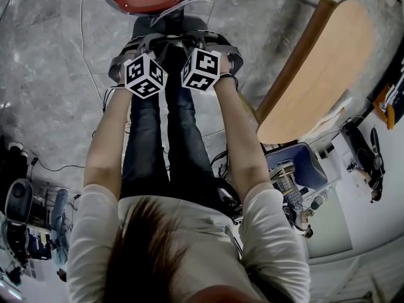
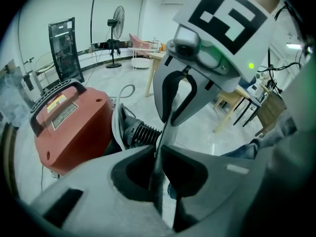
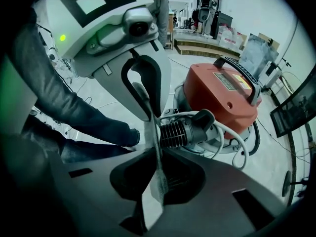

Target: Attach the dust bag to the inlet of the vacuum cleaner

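Left gripper (image 2: 157, 152) and right gripper (image 3: 157, 153) were both clamped on the thin grey dust bag (image 3: 159, 184) stretched between them, near the red vacuum (image 3: 222, 90) and its hose (image 3: 177, 132).

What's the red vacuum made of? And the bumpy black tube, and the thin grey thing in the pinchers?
Red vacuum cleaner: probably hard plastic, smooth with soft glare. Black tube: ribbed, matte, likely flexible plastic or rubber. Dust bag: thin, fuzzy-edged sheet, maybe paper or felt-like fabric.
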### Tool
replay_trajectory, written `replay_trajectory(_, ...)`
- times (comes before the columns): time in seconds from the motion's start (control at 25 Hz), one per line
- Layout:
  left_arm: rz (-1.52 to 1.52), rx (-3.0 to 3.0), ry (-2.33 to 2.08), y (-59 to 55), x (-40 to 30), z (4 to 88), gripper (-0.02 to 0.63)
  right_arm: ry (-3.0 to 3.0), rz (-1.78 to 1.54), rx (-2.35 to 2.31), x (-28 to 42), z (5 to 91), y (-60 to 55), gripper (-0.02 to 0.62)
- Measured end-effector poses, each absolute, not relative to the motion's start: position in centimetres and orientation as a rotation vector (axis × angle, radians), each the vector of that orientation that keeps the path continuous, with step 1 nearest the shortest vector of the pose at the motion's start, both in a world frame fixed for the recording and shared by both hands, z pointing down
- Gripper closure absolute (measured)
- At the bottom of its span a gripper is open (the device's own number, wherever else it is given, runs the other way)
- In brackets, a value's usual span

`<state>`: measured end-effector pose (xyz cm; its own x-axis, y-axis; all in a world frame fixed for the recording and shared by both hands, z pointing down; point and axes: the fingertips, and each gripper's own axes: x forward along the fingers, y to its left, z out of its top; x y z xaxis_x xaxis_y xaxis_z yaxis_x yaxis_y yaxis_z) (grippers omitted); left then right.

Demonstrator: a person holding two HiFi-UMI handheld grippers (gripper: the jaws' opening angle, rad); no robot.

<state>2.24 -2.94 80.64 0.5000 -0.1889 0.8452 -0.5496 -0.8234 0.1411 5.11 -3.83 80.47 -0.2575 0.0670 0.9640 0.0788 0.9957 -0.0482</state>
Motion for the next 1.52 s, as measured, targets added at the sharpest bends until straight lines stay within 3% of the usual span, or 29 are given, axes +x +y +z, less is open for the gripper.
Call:
replay_trajectory(0.68, 1.26, 2.33, -0.666, -6.1, 1.7, 80.7, 0.546, -1.868, 0.117, 0.026, 5.2, 81.0, -6.2, 0.537)
replay_trajectory(1.12, 1.083, 2.171, -0.823, -5.4, 1.0, 81.7, 0.548, -1.813, -0.075, -0.191, 4.1, 81.7, -7.4, 0.523)
replay_trajectory(1.52, 1.307, 2.385, -0.55, -7.3, 2.1, 81.0, 0.554, -1.915, 0.174, 0.089, 5.3, 81.8, -7.7, 0.515)
